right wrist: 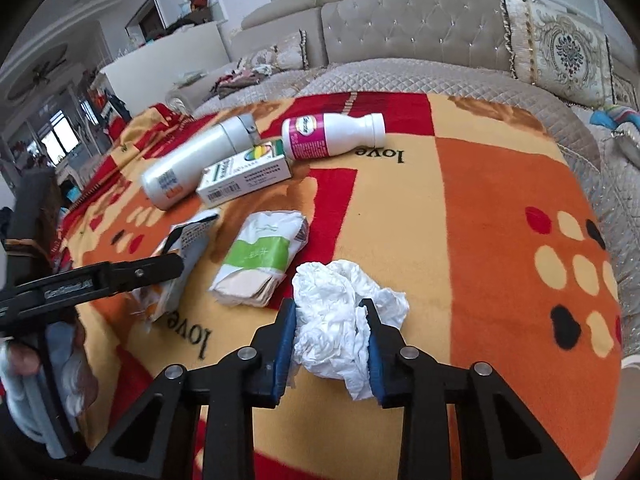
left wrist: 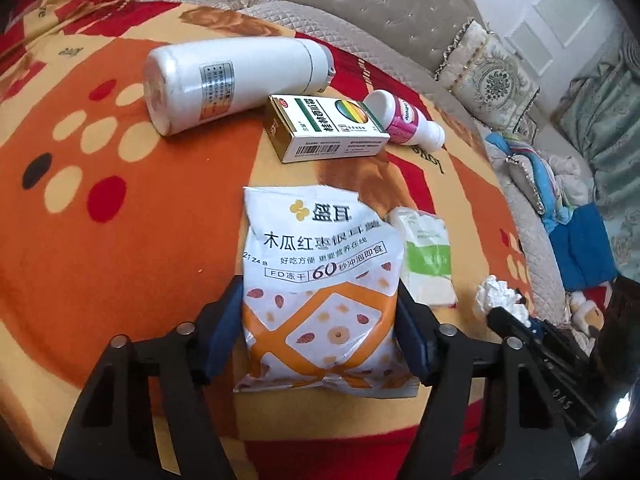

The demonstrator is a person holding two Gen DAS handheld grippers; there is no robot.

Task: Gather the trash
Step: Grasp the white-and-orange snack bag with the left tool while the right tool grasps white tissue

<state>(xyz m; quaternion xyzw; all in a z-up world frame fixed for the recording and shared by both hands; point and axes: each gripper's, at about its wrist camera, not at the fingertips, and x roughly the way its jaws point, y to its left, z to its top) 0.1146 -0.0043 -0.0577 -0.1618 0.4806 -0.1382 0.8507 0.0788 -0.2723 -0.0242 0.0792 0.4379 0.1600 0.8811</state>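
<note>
A white and orange snack packet (left wrist: 320,280) lies on the patterned blanket (left wrist: 120,220), and my left gripper (left wrist: 319,292) is shut on it, the blue pads pressing both its sides. In the right wrist view that packet (right wrist: 188,240) curls up at the left gripper's fingertip. My right gripper (right wrist: 328,306) is shut on a crumpled white tissue (right wrist: 332,320), which bulges out between the pads. The left wrist view shows this tissue (left wrist: 500,292) at the right, with the right gripper (left wrist: 516,320) on it.
Between the two grippers lies a tissue pack with a green band (right wrist: 260,256). Farther back are a white flask (right wrist: 192,164), a medicine box (right wrist: 246,174) and a small pink-labelled bottle (right wrist: 332,136), all on their sides. A grey tufted sofa back (right wrist: 400,28) rises behind.
</note>
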